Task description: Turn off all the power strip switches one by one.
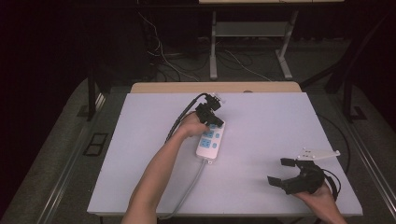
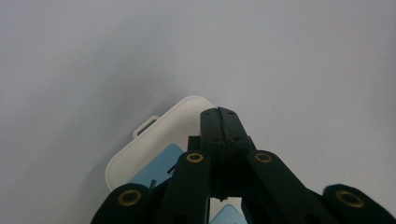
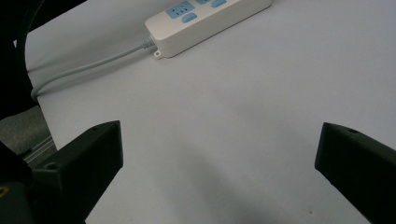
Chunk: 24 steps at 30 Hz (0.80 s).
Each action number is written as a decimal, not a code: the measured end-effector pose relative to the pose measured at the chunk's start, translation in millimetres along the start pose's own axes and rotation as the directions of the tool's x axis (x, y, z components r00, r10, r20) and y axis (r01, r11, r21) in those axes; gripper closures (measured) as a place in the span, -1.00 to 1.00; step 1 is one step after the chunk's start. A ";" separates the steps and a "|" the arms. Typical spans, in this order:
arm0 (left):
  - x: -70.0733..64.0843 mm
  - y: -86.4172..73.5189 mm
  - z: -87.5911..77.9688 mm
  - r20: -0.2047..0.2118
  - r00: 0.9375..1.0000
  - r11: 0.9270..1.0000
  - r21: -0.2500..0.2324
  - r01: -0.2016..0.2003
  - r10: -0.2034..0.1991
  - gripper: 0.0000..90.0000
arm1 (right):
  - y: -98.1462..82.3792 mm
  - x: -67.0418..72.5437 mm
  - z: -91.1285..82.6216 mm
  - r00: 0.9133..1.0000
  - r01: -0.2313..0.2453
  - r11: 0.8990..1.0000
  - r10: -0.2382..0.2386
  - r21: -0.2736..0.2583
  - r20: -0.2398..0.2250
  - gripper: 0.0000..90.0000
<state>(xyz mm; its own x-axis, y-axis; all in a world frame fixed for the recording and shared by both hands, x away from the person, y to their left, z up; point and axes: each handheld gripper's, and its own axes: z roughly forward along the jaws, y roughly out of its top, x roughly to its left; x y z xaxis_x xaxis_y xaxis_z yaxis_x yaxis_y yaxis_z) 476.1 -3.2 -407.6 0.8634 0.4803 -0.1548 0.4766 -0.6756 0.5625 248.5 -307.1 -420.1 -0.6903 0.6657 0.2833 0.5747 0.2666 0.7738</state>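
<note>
Two grippers work over a pale table on which a white power strip with blue socket faces lies. The strip sits near the table's middle, a little toward the person's left, its long axis running away from the person. A grey cord leaves the strip's near end and runs back off the table's near edge.

The left gripper is held by the left hand over the far end of the power strip. In the left gripper view its jaws are pressed together, with only a thin seam between their tips, right above the strip's rounded far end. A small mounting tab sticks out from that end, and a patch of blue socket face shows beside the jaws. Whether the closed tips touch the strip's surface cannot be told.

The right gripper rests in the right hand well to the right of the power strip, near the table's near right corner, with its grey three-cornered plate on top. Its jaws stand wide apart with nothing between them. In the right gripper view bare table lies between them, and the strip's near end with its cord lies beyond.
</note>
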 end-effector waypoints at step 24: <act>3.5 -10.4 1.1 0.021 0.996 0.994 -0.064 0.088 -0.087 0.99 | -0.4 1.7 -0.2 1.000 0.006 1.000 -0.006 0.000 0.000 -0.98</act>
<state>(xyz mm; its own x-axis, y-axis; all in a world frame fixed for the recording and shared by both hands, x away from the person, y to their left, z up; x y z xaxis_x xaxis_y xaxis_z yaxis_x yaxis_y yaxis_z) 474.4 4.9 -414.9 0.8219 0.5255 -0.2198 0.5392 -0.5934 0.5976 247.0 -306.2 -419.7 -0.6936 0.6641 0.2791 0.5709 0.2704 0.7752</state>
